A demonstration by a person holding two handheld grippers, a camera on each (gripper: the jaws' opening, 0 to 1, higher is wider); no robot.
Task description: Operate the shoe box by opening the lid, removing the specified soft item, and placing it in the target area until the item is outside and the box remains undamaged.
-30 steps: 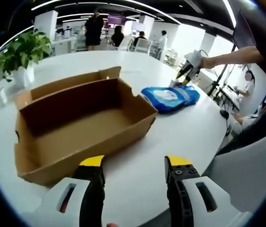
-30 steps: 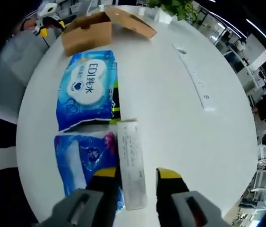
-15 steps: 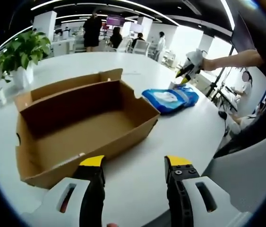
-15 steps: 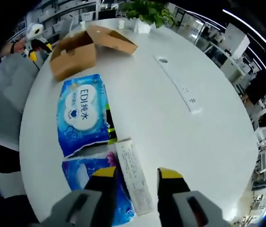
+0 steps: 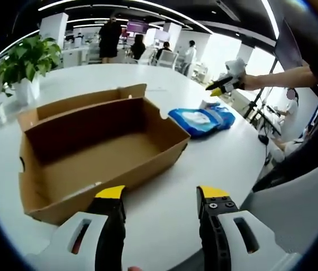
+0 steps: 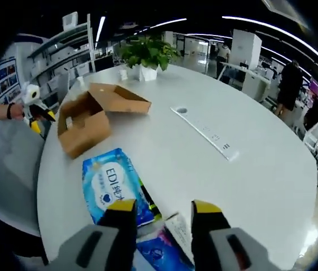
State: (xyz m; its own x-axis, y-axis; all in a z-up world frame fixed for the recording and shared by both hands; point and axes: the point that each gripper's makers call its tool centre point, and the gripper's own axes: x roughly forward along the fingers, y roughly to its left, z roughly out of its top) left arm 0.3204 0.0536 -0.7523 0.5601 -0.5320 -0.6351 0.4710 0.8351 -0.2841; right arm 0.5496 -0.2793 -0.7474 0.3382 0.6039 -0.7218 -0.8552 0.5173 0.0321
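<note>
On the white counter [image 5: 215, 164], the shoe box [image 5: 96, 149] is sitting open with its lid folded back and its inside bare, which suggests the soft item is already out. In the left gripper view the left tongs [image 5: 163, 199] are hovering just short of the box's near wall, jaws spread wide and holding nothing, as if waiting beside the box rather than steadying it. The blue wipes pack [image 5: 195, 117] is lying flat on the counter beyond the box's far corner, well apart from it. The right tongs [image 5: 222, 87] are being held in the air above that pack.

In the right gripper view the right tongs [image 6: 163, 206] are parted wide and empty, raised clear of the blue wipes pack [image 6: 113, 189], which is lying just ahead of the jaws. 2 more things are resting near it: a darker blue packet [image 6: 161, 254] and a slim white carton [image 6: 178, 231], so this patch of counter is probably serving as the target area. The shoe box [image 6: 88, 121] is standing farther off, looking undamaged.

A potted plant [image 6: 144, 56] and a long white strip [image 6: 207, 132] are sharing the counter. Around it, an open office is spreading out, with people standing at desks under ceiling light strips.
</note>
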